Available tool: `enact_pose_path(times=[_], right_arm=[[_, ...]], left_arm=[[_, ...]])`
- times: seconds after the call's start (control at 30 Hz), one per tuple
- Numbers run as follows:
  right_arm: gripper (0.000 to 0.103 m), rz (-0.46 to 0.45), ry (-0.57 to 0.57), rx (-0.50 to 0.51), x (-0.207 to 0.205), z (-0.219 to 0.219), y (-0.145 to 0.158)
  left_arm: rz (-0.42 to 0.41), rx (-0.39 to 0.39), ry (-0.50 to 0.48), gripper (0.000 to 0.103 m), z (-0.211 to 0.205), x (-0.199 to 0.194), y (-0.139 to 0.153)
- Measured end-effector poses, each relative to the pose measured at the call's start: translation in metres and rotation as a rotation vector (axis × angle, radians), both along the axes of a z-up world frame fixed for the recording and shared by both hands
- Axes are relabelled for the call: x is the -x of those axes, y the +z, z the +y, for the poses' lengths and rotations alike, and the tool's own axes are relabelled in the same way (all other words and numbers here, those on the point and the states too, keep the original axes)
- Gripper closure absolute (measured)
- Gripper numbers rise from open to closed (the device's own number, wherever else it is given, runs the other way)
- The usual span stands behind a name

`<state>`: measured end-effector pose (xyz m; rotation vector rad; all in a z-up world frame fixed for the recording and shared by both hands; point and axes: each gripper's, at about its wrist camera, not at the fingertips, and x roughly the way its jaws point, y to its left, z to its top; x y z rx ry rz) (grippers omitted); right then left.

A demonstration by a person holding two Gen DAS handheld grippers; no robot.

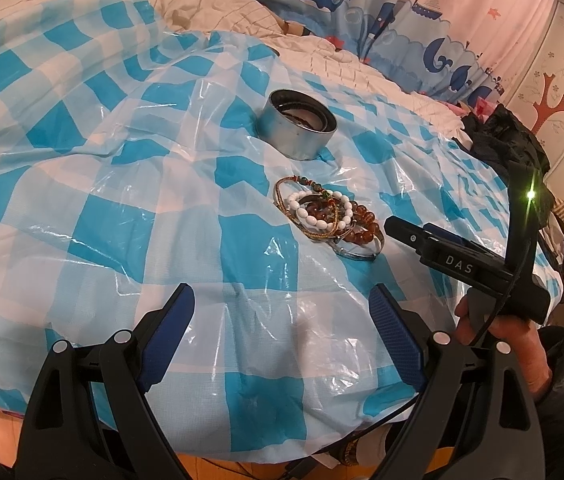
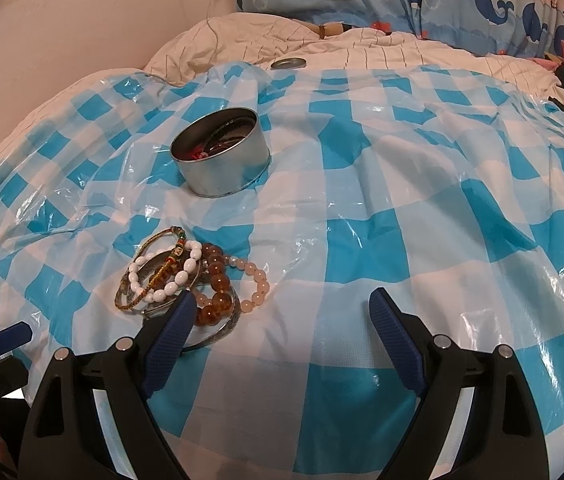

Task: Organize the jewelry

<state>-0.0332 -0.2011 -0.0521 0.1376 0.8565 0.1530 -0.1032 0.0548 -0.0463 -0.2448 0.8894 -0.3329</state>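
Risks first: checked plastic sheet lies loose and crinkled over soft bedding, so the round metal tin could tip if bumped. Bracelet pile is interlocked — white bead bracelet, amber bead bracelet, braided cord and bangles overlap, so lifting one likely drags others. Tin sits beyond the pile, some pieces already inside. Right gripper: spread wide, empty, left finger tip at the pile's edge. Left gripper: spread wide, empty, short of the pile.
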Motion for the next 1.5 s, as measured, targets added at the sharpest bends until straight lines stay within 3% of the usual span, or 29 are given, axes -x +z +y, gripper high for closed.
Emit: enact_pose_path(times=[0.43, 0.67, 0.8, 0.9, 0.97, 1.07, 1.17, 1.5], right_arm=[[0.018, -0.011, -0.015, -0.007, 0.004, -0.010, 0.004], [0.018, -0.011, -0.067, -0.013, 0.012, -0.030, 0.007], [0.018, -0.047, -0.057, 0.001, 0.016, -0.034, 0.010], [0.018, -0.015, -0.080, -0.053, 0.010, -0.040, -0.001], [0.018, -0.009, -0.065, -0.099, 0.006, -0.040, 0.000], [0.015, -0.070, -0.032, -0.058, 0.010, -0.034, 0.008], [0.015, -0.049, -0.013, -0.105, 0.006, -0.034, 0.009], [0.014, -0.044, 0.014, -0.098, 0.001, -0.029, 0.009]], left_arm=[[0.008, -0.019, 0.011, 0.018, 0.003, 0.000, -0.002], [-0.014, 0.009, 0.000, 0.018, -0.003, -0.006, 0.006], [-0.010, 0.007, 0.012, 0.018, -0.011, -0.014, 0.006], [-0.012, 0.000, 0.009, 0.018, -0.017, -0.018, 0.005], [-0.018, -0.007, 0.001, 0.018, -0.020, -0.019, 0.004], [-0.024, 0.000, -0.001, 0.018, -0.022, -0.021, 0.005], [-0.034, 0.025, 0.002, 0.018, -0.024, -0.026, 0.008], [-0.047, 0.070, -0.008, 0.018, -0.032, -0.034, 0.008]])
